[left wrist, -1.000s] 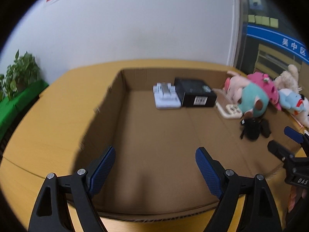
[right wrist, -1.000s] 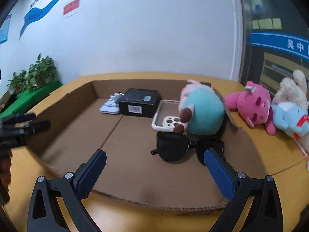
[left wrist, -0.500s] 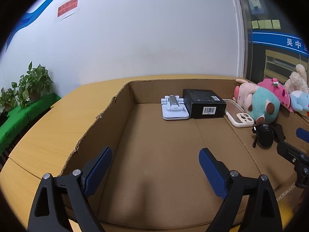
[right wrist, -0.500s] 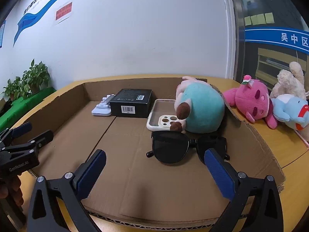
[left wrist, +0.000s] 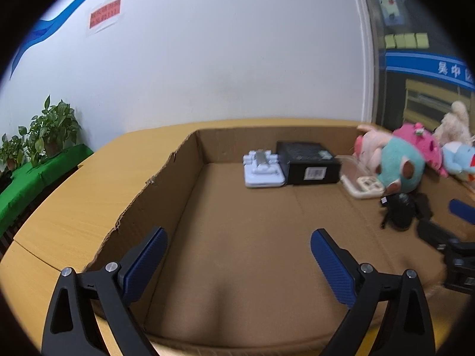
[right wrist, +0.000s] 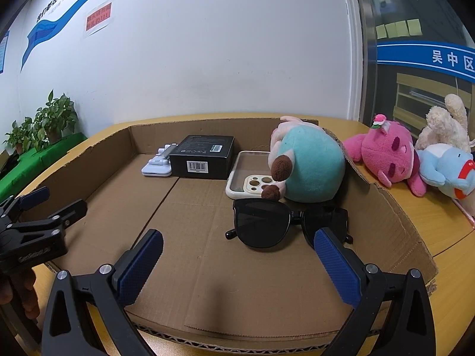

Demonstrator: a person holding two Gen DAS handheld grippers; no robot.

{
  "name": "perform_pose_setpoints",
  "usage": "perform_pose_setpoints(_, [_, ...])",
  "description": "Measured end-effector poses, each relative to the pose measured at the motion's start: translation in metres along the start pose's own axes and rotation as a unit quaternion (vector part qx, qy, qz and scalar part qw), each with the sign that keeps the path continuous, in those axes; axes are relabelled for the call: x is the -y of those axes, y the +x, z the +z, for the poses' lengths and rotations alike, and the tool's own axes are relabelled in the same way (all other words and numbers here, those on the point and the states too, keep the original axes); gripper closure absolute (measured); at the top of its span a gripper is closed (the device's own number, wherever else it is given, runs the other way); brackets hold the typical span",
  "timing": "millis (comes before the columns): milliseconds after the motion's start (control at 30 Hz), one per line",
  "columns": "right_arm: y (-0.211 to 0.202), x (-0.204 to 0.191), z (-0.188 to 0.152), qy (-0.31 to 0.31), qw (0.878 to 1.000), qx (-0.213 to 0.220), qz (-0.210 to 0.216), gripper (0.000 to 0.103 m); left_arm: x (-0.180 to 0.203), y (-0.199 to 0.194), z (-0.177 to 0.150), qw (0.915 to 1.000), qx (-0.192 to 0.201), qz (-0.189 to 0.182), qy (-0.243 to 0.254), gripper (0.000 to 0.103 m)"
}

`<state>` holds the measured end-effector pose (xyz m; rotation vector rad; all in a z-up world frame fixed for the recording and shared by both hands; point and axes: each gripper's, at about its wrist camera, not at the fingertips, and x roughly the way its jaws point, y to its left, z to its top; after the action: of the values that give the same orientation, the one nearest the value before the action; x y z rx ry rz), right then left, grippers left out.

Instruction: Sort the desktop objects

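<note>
- Holding both tools over the cardboard tray's (right wrist: pixel 394 207) near edge, you have the left gripper (left wrist: pixel 237 262) and right gripper (right wrist: pixel 237 262) spread wide, nothing between the fingers.
- Just ahead of your right gripper lie the black sunglasses (right wrist: pixel 285 222), near the tray's right wall.
- Behind them the teal plush (right wrist: pixel 308 169) rests touching the phone case (right wrist: pixel 252 175).
- At the far wall sit the black box (right wrist: pixel 202 157) and, beside it, the white stand (right wrist: pixel 158 163).

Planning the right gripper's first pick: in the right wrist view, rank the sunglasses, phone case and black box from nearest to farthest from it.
1. Sunglasses, just ahead of the right gripper, toward its right finger.
2. Phone case, behind them, against the teal plush.
3. Black box, farthest, back left.
</note>
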<state>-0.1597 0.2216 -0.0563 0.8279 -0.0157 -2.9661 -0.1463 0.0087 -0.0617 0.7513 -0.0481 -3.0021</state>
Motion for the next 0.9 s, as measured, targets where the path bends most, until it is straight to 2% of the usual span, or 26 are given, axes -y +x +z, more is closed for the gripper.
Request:
perform_pose_setpoints(133, [0.0,0.0,0.0,-0.004,1.0,0.0,0.005,0.0,0.009,-0.006,-0.004,0.9999,-0.01,0.001,-0.002,0.005])
perform_pose_setpoints(300, [-0.002,0.0,-0.002,-0.007,1.0,-0.006,0.014,0.0,0.012,-0.01,-0.008,1.0,0.002,0.008,-0.001,0.001])
perform_pose_setpoints(600, [0.001,0.001,-0.002,-0.009,0.999,-0.012,0.031,0.0,0.013,-0.01,-0.006,1.0,0.0,0.007,-0.001,0.001])
perform_pose_setpoints(900, [0.0,0.0,-0.002,-0.007,0.999,-0.013,0.03,0.0,0.013,-0.01,-0.006,1.0,0.0,0.007,0.0,0.001])
